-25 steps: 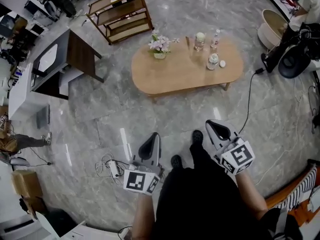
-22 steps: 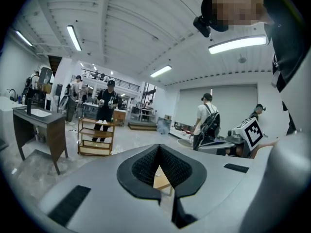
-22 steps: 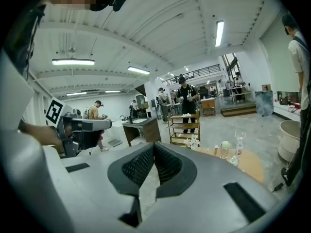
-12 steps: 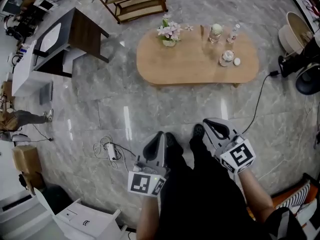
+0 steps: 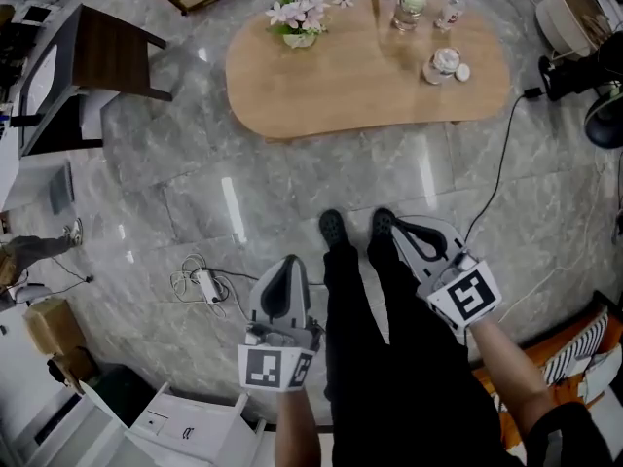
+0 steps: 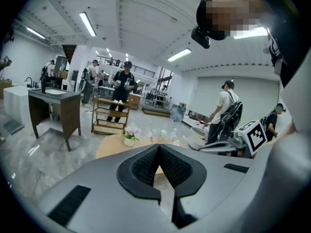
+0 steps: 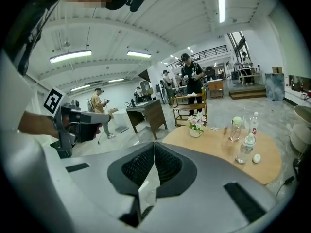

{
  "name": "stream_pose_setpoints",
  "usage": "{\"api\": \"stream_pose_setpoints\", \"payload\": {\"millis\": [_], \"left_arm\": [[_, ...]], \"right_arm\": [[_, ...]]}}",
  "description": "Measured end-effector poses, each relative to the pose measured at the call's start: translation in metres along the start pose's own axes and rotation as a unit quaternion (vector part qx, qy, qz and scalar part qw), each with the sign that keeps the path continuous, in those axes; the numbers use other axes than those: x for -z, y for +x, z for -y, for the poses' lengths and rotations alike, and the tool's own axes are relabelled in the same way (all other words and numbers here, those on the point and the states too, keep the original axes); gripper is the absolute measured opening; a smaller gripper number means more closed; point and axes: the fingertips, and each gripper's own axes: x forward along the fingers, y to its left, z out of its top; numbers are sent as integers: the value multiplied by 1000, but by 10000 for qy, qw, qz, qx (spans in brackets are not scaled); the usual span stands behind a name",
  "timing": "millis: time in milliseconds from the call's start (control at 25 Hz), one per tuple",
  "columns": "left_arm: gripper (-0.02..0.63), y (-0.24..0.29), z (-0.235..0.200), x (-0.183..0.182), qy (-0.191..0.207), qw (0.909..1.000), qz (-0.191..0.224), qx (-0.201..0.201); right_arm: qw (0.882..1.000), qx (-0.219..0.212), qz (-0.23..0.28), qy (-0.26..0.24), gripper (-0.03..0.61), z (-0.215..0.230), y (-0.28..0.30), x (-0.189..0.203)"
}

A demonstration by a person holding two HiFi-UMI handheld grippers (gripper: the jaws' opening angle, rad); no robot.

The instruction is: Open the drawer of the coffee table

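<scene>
Both your grey left gripper (image 5: 290,263) and right gripper (image 5: 401,228) are pressed together, empty. Oval light-wood coffee table (image 5: 360,90) lies well ahead, long axis crosswise; right nearer; drawer unseen.

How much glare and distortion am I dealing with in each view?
Head view: ceiling-light glare streaks on the marble floor before the coffee table, edges bowed. Left gripper view: heavy fisheye, dark corners, table mostly hidden behind the left gripper. Right gripper view: same fisheye, table and bottles clear.
</scene>
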Motion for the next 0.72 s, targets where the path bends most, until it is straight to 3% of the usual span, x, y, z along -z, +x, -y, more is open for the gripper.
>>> {"api": "stream_pose_setpoints", "payload": {"millis": [280,720], "left_arm": [[12,69,-38,58,-8,9991,-181,378],[12,191,-136,183,173,9976,-285,614]], "right_arm": [[9991,358,19,231,12,31,62,45],[9930,870,-703,370,14,94,147,186]]}}
